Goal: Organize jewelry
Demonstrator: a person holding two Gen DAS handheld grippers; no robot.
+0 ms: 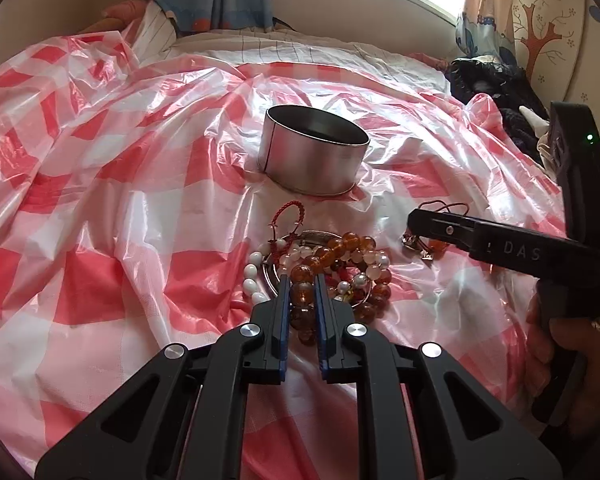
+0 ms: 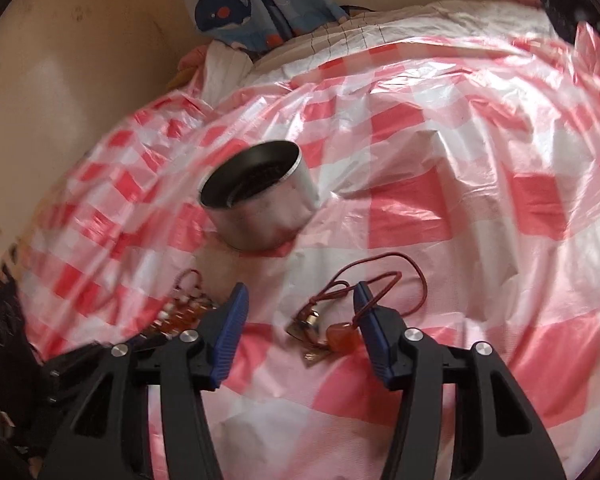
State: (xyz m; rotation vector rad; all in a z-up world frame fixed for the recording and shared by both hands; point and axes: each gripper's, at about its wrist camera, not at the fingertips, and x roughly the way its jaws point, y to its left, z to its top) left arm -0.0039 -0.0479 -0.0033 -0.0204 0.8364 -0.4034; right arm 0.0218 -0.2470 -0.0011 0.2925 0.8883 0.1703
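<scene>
While the left gripper (image 1: 302, 286) clamps its fingers on an amber bead bracelet (image 1: 306, 280) in the tangled pile (image 1: 332, 272) on the bed's checked plastic sheet (image 1: 100, 240), the right gripper (image 2: 298, 300) hovers with fingers apart around a red-cord pendant (image 2: 332, 332). Step in hand, as judged: first pick-up. Next move calls for lifting the bracelet free of its neighbours and carrying it to the tin (image 1: 312, 152). Count: one tin, one pendant, several bracelets, number uncertain.

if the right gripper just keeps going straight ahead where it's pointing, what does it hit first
Most likely the red cord necklace lying between its open fingers: the right gripper straddles the pendant. Beyond that is checked plastic sheet; the metal tin sits left of the line.
</scene>
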